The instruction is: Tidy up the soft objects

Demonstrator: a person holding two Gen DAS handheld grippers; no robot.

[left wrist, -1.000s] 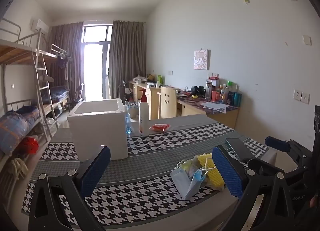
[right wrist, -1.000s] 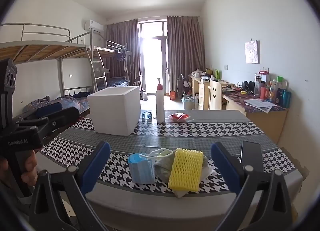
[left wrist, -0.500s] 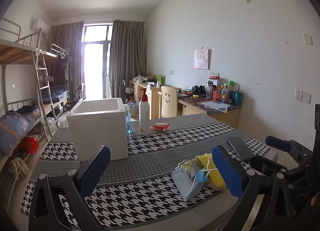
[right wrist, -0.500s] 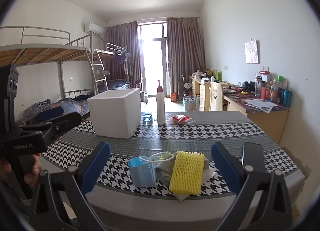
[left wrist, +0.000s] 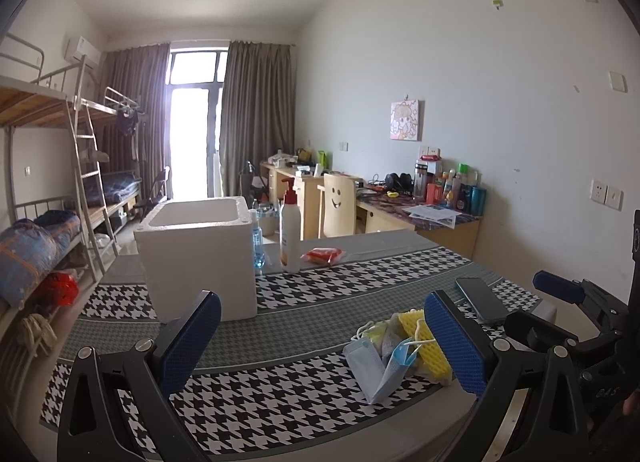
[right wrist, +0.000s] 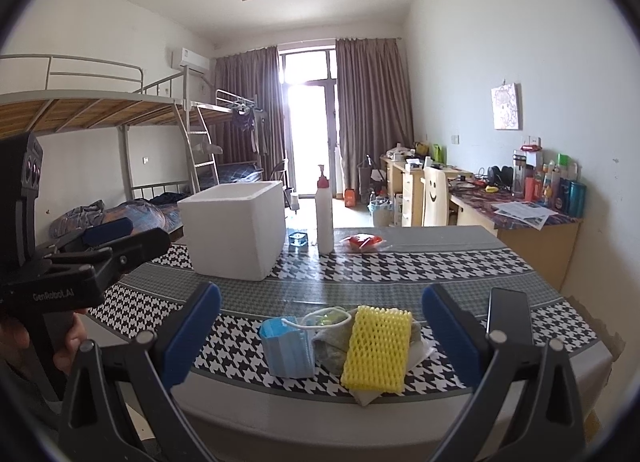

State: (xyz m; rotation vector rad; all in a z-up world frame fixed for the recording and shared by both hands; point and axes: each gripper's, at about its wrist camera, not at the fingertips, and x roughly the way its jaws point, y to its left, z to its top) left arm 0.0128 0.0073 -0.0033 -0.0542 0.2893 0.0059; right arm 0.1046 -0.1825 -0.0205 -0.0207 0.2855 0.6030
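Observation:
A small pile of soft things lies near the table's front edge: a blue face mask (right wrist: 288, 348), a grey-green cloth (right wrist: 330, 344) and a yellow foam net (right wrist: 378, 346) on white paper. The pile also shows in the left wrist view, with the mask (left wrist: 378, 368) in front and the yellow foam net (left wrist: 428, 346) behind. A white foam box (right wrist: 234, 232) stands open-topped at the far left (left wrist: 200, 258). My right gripper (right wrist: 320, 338) is open, in front of the pile. My left gripper (left wrist: 320, 342) is open, to the pile's left.
A pump bottle (right wrist: 324, 217), a small blue bottle (left wrist: 258, 242) and a red packet (right wrist: 362, 242) stand behind the box. A black phone (right wrist: 508, 316) lies right of the pile. The table (right wrist: 400, 262) has a houndstooth cloth. Bunk beds and desks line the room.
Both grippers have drifted slightly; the pile sits a little nearer in the right wrist view. Nothing was grasped or moved on the table.

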